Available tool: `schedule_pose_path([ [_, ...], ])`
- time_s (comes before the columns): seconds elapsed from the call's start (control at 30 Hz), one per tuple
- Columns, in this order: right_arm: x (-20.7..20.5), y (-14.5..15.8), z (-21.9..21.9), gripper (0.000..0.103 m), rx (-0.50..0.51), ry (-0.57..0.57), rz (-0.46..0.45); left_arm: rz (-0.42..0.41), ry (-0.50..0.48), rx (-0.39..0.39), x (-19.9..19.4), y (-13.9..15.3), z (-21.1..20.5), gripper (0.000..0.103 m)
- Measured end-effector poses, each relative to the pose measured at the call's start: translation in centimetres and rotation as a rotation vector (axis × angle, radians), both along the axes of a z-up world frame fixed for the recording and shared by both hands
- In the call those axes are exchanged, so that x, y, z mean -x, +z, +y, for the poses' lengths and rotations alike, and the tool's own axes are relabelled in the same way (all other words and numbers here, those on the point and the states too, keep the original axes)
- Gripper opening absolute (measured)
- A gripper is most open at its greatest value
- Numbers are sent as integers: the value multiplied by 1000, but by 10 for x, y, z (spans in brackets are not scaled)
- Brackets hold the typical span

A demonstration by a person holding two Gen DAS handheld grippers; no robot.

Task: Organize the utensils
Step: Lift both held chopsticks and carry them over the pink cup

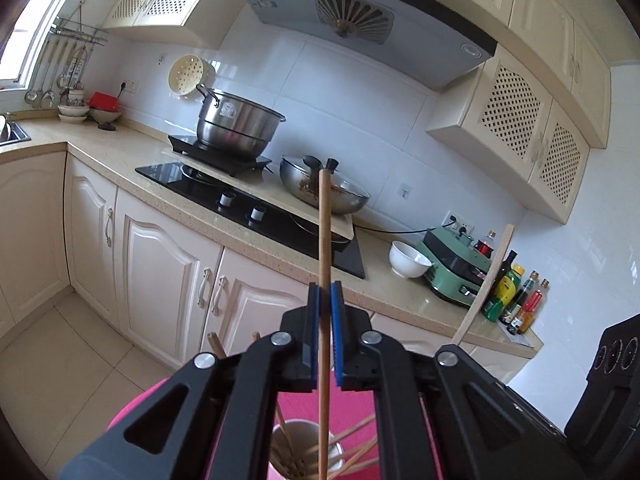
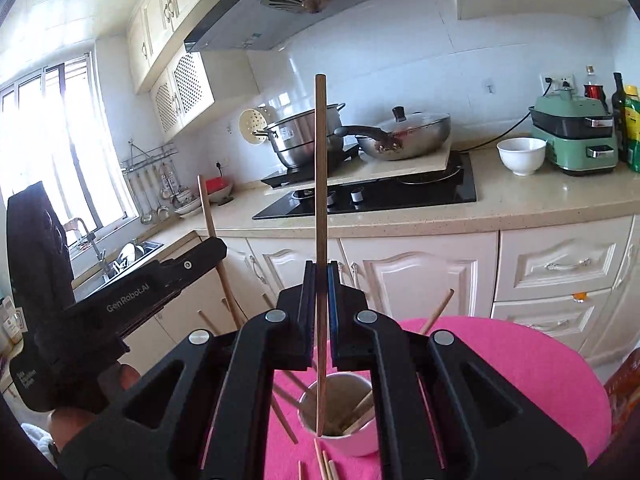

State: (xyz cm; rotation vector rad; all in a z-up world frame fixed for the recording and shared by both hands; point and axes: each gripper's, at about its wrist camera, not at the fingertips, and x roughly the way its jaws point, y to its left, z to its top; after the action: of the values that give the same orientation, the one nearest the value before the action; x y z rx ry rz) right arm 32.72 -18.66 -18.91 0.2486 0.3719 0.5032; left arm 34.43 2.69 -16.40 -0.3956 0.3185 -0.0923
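Note:
My left gripper (image 1: pixel 325 286) is shut on a wooden chopstick (image 1: pixel 324 240) that stands nearly upright, its lower end over a metal cup (image 1: pixel 334 450) with several chopsticks in it. My right gripper (image 2: pixel 321 266) is shut on another upright chopstick (image 2: pixel 320 168), whose lower tip hangs inside the metal cup (image 2: pixel 360 446). The cup stands on a pink cloth (image 2: pixel 520 364). Loose chopsticks (image 2: pixel 322 466) lie on the cloth around it. In the right wrist view the left gripper (image 2: pixel 208 249) shows at the left with its chopstick (image 2: pixel 208 210), held by a hand.
A beige kitchen counter (image 2: pixel 520 200) runs behind, with a black hob (image 2: pixel 400 196), a steel pot (image 1: pixel 236 124), a wok (image 2: pixel 404 136), a white bowl (image 2: pixel 521 155), a green appliance (image 2: pixel 576 136) and bottles (image 1: pixel 508 292). White cabinets stand below. A sink (image 2: pixel 132 252) is at the left.

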Motion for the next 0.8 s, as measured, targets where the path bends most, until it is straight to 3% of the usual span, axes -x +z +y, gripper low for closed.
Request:
schedule_pose_path([
  [0.43, -7, -19, 0, 6, 29, 15, 13, 23, 26, -36, -24, -40, -6, 6],
  [0.8, 2, -17, 8, 6, 60, 52, -16, 52, -12, -122, -3, -59, -20, 6],
])
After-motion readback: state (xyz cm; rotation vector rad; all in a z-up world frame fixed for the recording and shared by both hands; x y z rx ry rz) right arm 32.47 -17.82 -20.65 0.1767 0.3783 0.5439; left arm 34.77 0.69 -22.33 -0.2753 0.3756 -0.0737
